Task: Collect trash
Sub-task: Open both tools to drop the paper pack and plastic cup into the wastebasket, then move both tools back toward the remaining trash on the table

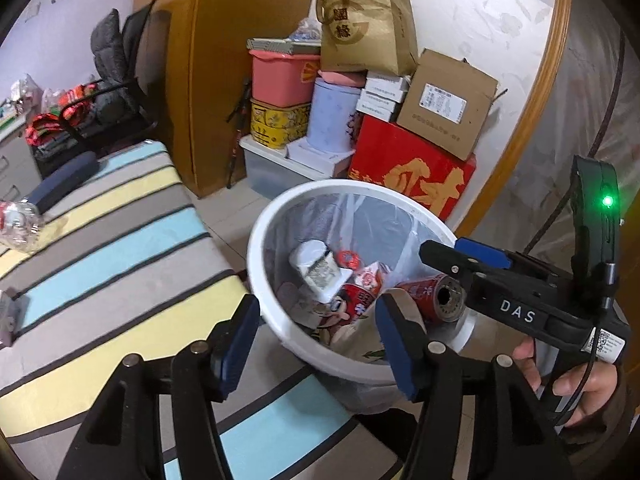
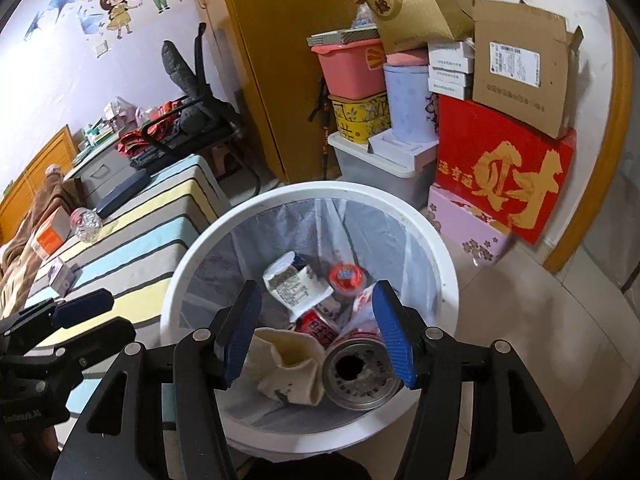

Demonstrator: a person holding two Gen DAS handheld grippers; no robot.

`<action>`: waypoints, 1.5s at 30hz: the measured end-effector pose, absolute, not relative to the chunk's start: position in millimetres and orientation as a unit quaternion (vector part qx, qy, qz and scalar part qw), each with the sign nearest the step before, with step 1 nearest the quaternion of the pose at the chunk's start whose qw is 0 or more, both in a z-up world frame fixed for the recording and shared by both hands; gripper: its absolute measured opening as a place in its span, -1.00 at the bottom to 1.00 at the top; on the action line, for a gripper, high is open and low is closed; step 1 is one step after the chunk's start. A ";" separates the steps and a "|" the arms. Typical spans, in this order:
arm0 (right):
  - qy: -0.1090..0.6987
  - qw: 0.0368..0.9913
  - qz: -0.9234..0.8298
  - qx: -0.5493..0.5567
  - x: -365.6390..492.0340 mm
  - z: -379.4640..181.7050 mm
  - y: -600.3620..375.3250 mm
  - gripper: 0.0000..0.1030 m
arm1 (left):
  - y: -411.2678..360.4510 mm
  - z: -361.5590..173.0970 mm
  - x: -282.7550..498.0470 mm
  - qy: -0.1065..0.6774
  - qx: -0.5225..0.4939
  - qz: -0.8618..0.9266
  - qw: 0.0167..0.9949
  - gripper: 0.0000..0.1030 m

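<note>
A white trash bin with a clear liner stands on the floor beside the striped bed. It holds a red can, a white cup, a beige paper cup and red wrappers. My left gripper is open and empty over the bin's near rim. My right gripper is open and empty above the bin's contents; it also shows in the left wrist view. A crumpled clear plastic bottle lies on the bed.
The striped bed lies left of the bin. Small boxes lie on it near the bottle. Stacked boxes and tubs stand behind the bin against the wall. A chair is at the back left.
</note>
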State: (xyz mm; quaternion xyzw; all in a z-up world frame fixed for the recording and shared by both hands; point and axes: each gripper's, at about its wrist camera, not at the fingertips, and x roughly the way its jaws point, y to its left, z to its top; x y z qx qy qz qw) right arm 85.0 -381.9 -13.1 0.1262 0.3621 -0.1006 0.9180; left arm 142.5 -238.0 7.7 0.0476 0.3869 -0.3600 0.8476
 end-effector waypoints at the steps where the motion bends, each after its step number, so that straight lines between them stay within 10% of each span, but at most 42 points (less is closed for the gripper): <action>1: 0.360 0.919 -0.098 0.125 84.9 -12.1 -379.7 0.15 | -235.1 9.1 142.3 0.385 0.048 -0.358 0.850 0.21; 45: 0.335 0.937 0.084 0.047 161.3 12.2 -235.1 0.15 | 9.5 5.6 203.2 0.376 -0.064 -0.105 0.918 0.41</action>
